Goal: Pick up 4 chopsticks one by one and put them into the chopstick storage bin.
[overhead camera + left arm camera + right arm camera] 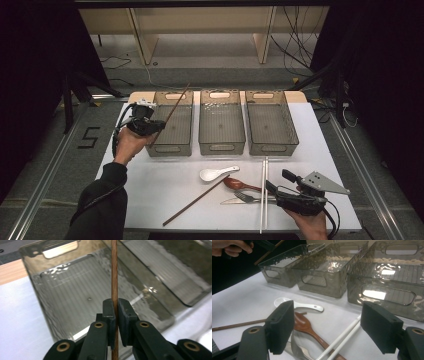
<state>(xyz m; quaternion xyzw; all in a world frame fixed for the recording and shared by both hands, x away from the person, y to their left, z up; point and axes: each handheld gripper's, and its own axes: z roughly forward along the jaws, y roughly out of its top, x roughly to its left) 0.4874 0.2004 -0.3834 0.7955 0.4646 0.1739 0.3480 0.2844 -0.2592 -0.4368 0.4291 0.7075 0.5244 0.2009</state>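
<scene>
Chopstick, brown wood, is the workpiece: the left hand-held gripper clamps it near its lower end and holds it slanted over the left bin, tip pointing up and toward the far right.

High view: three smoked-plastic bins stand in a row at the far side of the counter. The matching second brown chopstick lies on the counter near the white spoon, the wooden spoon, the fork and the white chopsticks. The right hand-held gripper waits at the near right, beside these utensils. Judged step: deposit the stick lengthwise in the left bin. Lower the raised tip first so the stick lies parallel to the long walls.

Left gripper view: the jaws are closed on the chopstick, pads pressing both sides, with the floor of the left bin directly behind. Keep the stick centred between the walls before releasing; release low, since a thin rod is likely to bounce or catch the rim.

Right gripper view: the right jaws stand wide apart with nothing between the pads. Below them lie the wooden spoon and the white chopsticks; the second brown chopstick lies to the left. Hold this hand-held gripper clear until the left one releases.
</scene>
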